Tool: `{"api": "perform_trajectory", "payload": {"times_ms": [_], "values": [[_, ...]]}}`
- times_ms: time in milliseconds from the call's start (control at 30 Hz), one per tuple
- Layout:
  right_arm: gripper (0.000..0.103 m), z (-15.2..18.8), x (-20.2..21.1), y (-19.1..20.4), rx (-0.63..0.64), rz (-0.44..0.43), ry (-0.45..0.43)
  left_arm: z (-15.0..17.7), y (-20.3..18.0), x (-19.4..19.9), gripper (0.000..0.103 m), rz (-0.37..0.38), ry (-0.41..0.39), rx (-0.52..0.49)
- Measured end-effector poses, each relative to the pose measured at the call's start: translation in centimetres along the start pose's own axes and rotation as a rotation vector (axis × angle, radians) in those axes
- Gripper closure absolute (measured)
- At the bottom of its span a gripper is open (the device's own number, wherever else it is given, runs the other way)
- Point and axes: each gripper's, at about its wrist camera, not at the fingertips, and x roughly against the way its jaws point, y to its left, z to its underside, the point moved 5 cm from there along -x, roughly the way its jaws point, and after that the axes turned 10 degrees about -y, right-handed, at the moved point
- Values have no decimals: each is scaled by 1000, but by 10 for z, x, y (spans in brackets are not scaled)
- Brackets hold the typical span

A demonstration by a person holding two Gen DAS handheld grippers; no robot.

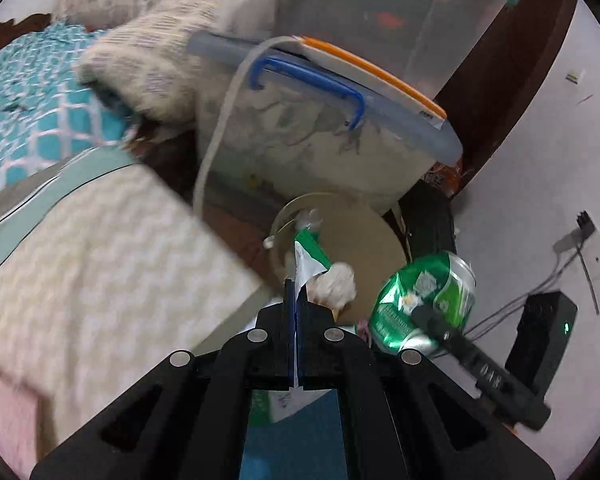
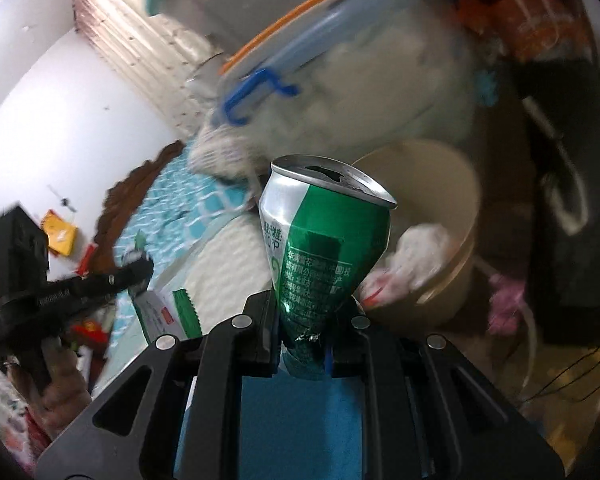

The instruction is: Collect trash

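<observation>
My left gripper (image 1: pixel 298 300) is shut on a green and white wrapper (image 1: pixel 306 256), held up in front of a tan round bin (image 1: pixel 364 236) with crumpled white paper (image 1: pixel 336 284) in it. My right gripper (image 2: pixel 302 316) is shut on a crushed green can (image 2: pixel 324 236), held above and left of the same bin (image 2: pixel 452 208), which holds white paper (image 2: pixel 416 256). The can (image 1: pixel 424 300) and right gripper also show at the right of the left wrist view. The left gripper with the wrapper (image 2: pixel 168 312) shows at lower left of the right wrist view.
A clear storage box with a blue handle (image 1: pixel 312 120) stands behind the bin, another box (image 1: pixel 400 12) stacked on it. A bed with cream blanket (image 1: pixel 100 264) and teal cover (image 1: pixel 28 112) is at left. A black device with cables (image 1: pixel 544 340) sits by the white wall.
</observation>
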Motion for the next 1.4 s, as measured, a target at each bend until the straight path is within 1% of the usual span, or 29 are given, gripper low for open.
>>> {"api": "perform_trajectory", "payload": {"times_ms": [100,167,233,333,400,433,467,500,600,633,667,700,733,833,867,933,1000,1100,1167,1267,1333,1400], "values": [[85,-13,-22,-9,23,30,14,-17,-20,-50,103,-13,23,-41],[84,-17,-36,-15,44,42,36,-18,-25,-73,103,-31,43,-58],[82,-14,-47,-18,61,51,58,-13,-27,-98,103,-41,80,-61],[82,-15,-62,-31,47,52,91,-5,-27,-127,100,-70,129,-62],[59,-15,-64,-34,32,52,92,0,-24,-137,81,-79,151,-52],[34,-18,-62,-35,25,58,72,2,-22,-139,80,-90,151,-49],[32,-21,-58,-34,23,66,41,3,-20,-138,79,-93,151,-45],[32,-25,-53,-33,25,71,4,4,-19,-136,79,-89,150,-43],[33,-32,-34,-26,4,57,-53,3,-11,-110,78,-84,122,-22],[33,-34,-29,-24,-6,50,-69,0,-10,-96,76,-72,96,-11],[33,-35,-24,-20,-11,41,-81,-3,-10,-85,66,-70,73,-11],[33,-36,-19,-14,-12,35,-90,-8,-10,-73,63,-73,45,-14],[34,-35,-15,-8,-15,29,-96,-12,-9,-58,63,-74,15,-15],[35,-31,1,17,-12,-30,-111,-14,-4,-4,63,-24,-65,18],[35,-28,5,28,4,-52,-110,-11,-1,13,63,-11,-84,27],[36,-16,5,50,28,-97,-78,3,12,53,62,9,-126,47],[37,2,-2,75,38,-163,-9,22,28,88,59,-6,-153,51],[41,37,-22,114,64,-249,118,57,62,135,59,-68,-184,49],[41,66,-39,141,72,-292,212,77,97,169,59,-134,-200,65],[41,117,-68,183,71,-341,368,104,163,215,58,-295,-216,122],[39,155,-88,216,96,-360,462,120,213,239,58,-406,-205,196],[39,182,-105,241,111,-354,517,134,253,258,58,-466,-194,282]]}}
